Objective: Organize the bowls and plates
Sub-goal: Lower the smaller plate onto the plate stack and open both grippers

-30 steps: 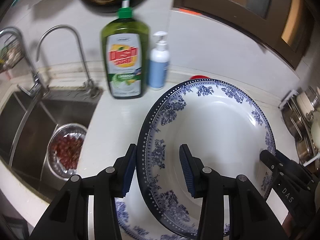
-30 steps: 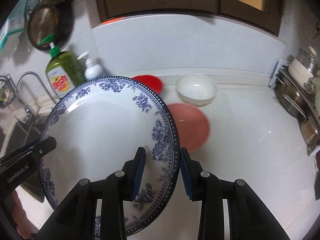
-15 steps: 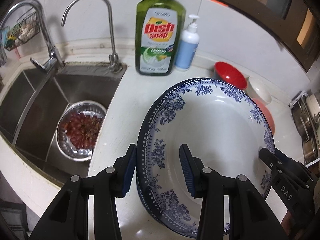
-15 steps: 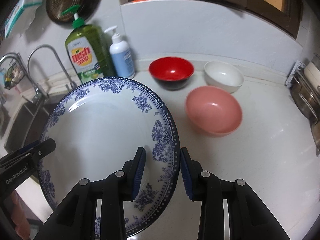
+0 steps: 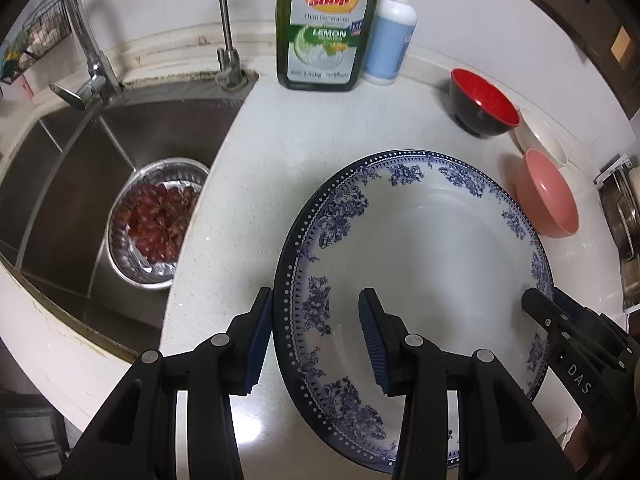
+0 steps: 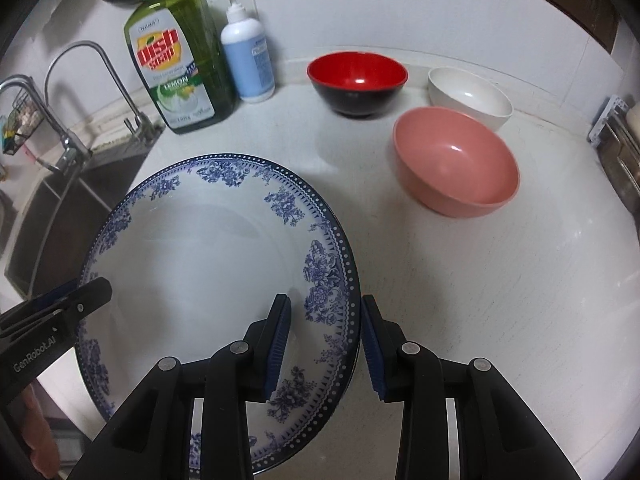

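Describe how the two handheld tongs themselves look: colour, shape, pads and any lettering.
Both are matte black plastic with angular, tapering arms fixed by round silver bolts. The left tongs and right tongs carry ribbed blue pads on the inner faces of their fingers. White lettering on the side reads "GenRobot.AI" on the left one and "DAS" on the right. No cables or sleeves show.
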